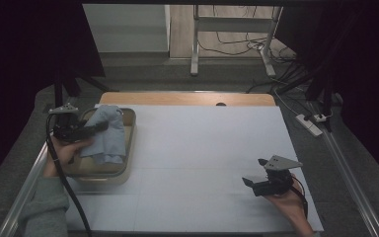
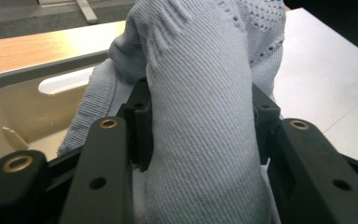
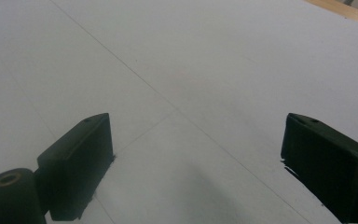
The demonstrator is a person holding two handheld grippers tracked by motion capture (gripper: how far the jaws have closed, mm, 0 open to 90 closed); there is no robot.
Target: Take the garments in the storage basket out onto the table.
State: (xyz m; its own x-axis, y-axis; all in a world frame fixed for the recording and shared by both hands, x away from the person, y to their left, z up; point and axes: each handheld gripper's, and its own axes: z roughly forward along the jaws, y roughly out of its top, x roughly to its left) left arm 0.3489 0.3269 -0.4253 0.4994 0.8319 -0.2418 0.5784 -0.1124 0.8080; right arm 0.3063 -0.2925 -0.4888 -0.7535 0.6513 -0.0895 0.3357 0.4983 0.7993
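Note:
A pale blue knitted cloth [image 1: 106,134] hangs over a beige tray [image 1: 127,144] at the table's left. My left gripper [image 1: 96,128] reaches in from the tray's left side, shut on the cloth. In the left gripper view the cloth [image 2: 205,107] is pinched between both black pads and bulges up past them, with the tray's [image 2: 23,100] inside behind it. My right gripper [image 1: 255,173] rests low at the table's right front, held in a hand. In the right gripper view its jaws [image 3: 196,154] stand wide apart over bare white table, nothing between them.
The white table top [image 1: 202,158] spreads between the two grippers, with a wooden strip [image 1: 187,98] along its far edge. A metal rail [image 1: 348,177] runs along the right side. A stand's legs and cables lie on the floor beyond.

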